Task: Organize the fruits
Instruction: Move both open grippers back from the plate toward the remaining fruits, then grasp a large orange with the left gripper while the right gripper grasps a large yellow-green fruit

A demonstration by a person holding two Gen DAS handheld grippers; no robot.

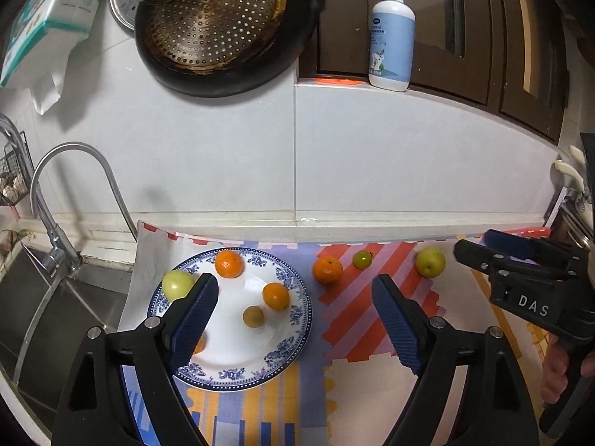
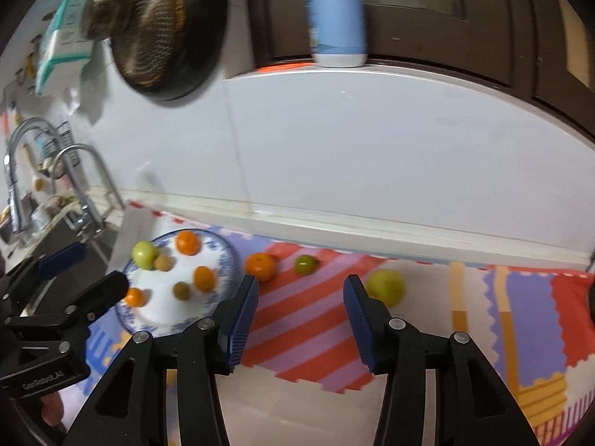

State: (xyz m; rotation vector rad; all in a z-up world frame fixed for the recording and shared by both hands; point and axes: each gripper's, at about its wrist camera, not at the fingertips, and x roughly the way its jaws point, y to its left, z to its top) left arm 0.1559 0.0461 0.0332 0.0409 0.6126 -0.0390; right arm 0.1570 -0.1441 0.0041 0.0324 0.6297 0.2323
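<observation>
Fruits are small, round and light, so they can roll; squeeze each gently across its middle. Low in the frame, the left gripper (image 1: 293, 319) and right gripper (image 2: 301, 319) both gape wide and hold nothing. Left of centre, the blue-and-white plate (image 1: 297, 319) holds six fruits. On the striped mat (image 1: 357, 308) wait a tangerine (image 1: 327, 269), a small green fruit (image 1: 362, 259) and a green apple (image 1: 430, 262). Nothing blocks them. Farther up stands a soap bottle (image 1: 392, 37).

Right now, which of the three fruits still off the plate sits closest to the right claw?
The large yellow-green apple, farthest right on the mat. It lies beside the right claw; the orange and small green fruit sit farther back.
</observation>
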